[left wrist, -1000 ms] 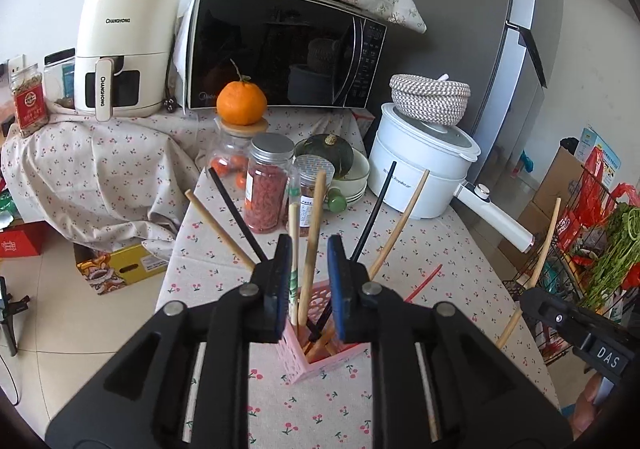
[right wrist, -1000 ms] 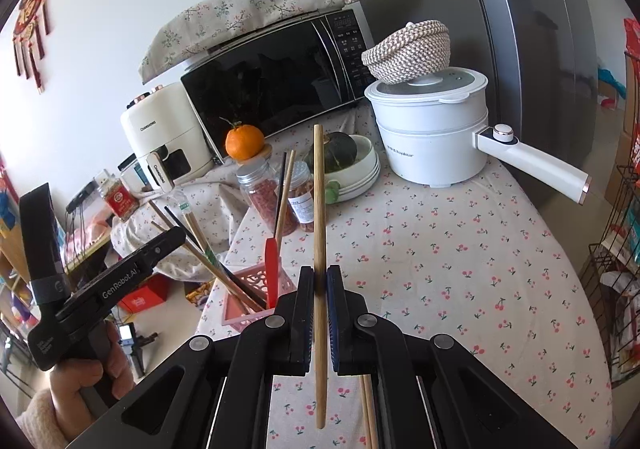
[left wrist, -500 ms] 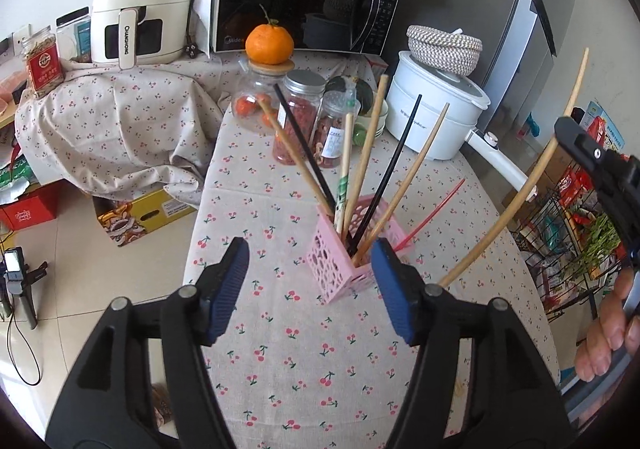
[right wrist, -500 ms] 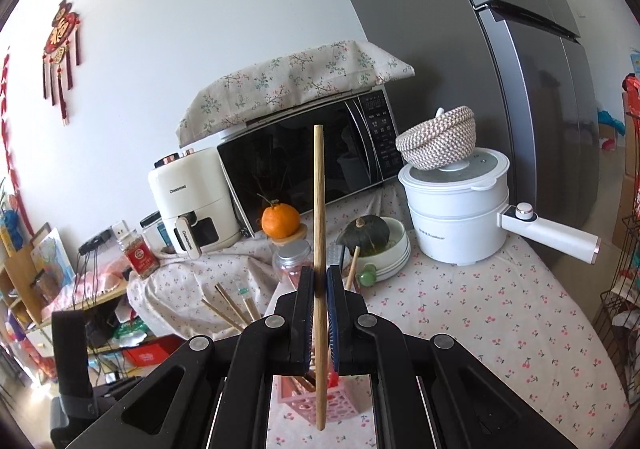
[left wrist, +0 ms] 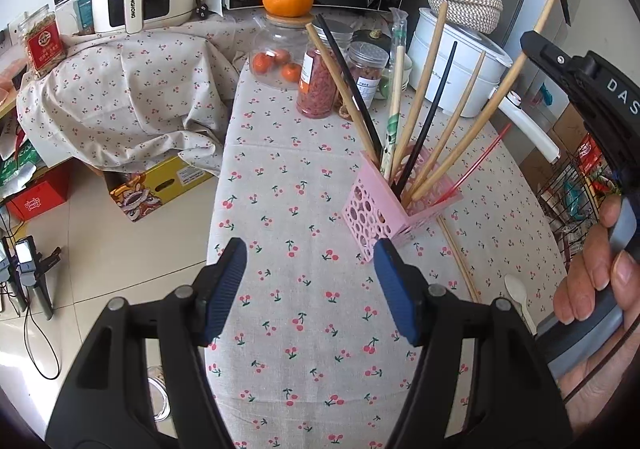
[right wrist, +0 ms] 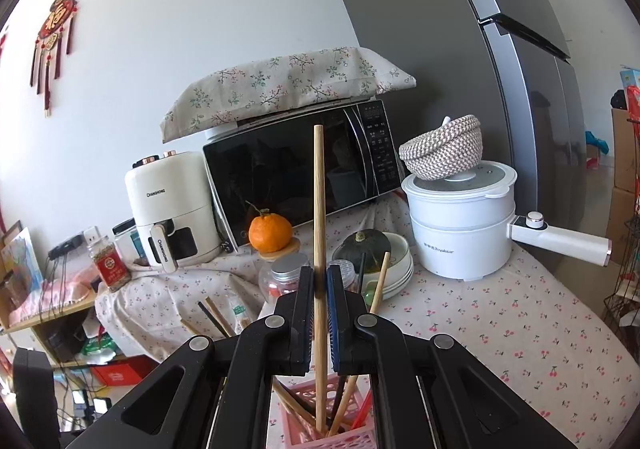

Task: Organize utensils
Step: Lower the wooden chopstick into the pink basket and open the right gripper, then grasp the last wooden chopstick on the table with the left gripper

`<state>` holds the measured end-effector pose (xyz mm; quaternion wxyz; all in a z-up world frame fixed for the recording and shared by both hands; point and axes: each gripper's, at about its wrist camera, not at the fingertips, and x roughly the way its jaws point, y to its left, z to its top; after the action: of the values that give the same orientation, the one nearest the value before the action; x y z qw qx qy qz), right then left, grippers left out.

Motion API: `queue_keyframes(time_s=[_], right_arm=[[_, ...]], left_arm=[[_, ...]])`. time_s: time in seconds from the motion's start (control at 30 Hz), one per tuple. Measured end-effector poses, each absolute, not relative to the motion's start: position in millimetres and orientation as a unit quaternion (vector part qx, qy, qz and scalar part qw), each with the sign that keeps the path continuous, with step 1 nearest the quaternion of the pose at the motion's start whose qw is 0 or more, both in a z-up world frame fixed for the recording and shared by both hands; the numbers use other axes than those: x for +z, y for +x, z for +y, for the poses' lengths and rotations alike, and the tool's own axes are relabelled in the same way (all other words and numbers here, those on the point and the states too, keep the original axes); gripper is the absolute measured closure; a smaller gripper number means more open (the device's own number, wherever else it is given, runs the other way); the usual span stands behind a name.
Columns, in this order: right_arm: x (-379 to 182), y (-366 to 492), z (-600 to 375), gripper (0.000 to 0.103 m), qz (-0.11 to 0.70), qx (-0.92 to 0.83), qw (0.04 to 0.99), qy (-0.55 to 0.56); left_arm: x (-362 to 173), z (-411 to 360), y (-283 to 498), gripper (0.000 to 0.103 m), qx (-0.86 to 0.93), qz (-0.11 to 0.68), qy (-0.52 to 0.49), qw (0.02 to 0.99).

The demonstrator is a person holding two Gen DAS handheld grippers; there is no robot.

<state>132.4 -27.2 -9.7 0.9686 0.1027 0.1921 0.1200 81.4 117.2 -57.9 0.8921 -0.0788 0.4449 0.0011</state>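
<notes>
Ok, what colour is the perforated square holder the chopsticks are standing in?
Pink. The perforated plastic utensil holder shows best in the left wrist view.

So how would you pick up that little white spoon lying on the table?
Grip the white spoon across its thin handle, coming straight down from above with the jaws either side of it. It lies flat on the tablecloth, so only the top is reachable, and the rounded bowl end would probably slip. The open left gripper is nearest.
</notes>
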Motion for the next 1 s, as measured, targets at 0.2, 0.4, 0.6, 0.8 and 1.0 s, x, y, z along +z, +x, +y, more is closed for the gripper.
queue_keyframes(time_s=[0.2, 0.4, 0.6, 0.8, 1.0], right_arm=[[-28.9, 143.7, -25.2, 0.096, 0.235, 0.142, 0.954, 0.119], [-24.9, 142.4, -33.2, 0.066, 0.252, 0.164, 0.947, 0.117], [-0.9, 127.2, -59.7, 0.042, 0.251, 0.172, 0.947, 0.104], [7.0, 110.2, -97.9, 0.021, 0.274, 0.152, 0.947, 0.071], [-13.9, 99.0, -136.5, 0.016, 0.331, 0.125, 0.935, 0.029]], left_arm=[[-60.7, 114.3, 83.0, 0.036, -0.004, 0.448, -0.070, 0.891], [-60.8, 108.8, 81.9, 0.031, -0.009, 0.451, -0.068, 0.890], [-61.2, 99.7, 80.8, 0.026, -0.018, 0.456, -0.067, 0.887], [-66.9, 81.6, 81.0, 0.023, -0.035, 0.477, -0.073, 0.875], [-78.4, 53.2, 85.2, 0.022, -0.053, 0.509, -0.067, 0.856]])
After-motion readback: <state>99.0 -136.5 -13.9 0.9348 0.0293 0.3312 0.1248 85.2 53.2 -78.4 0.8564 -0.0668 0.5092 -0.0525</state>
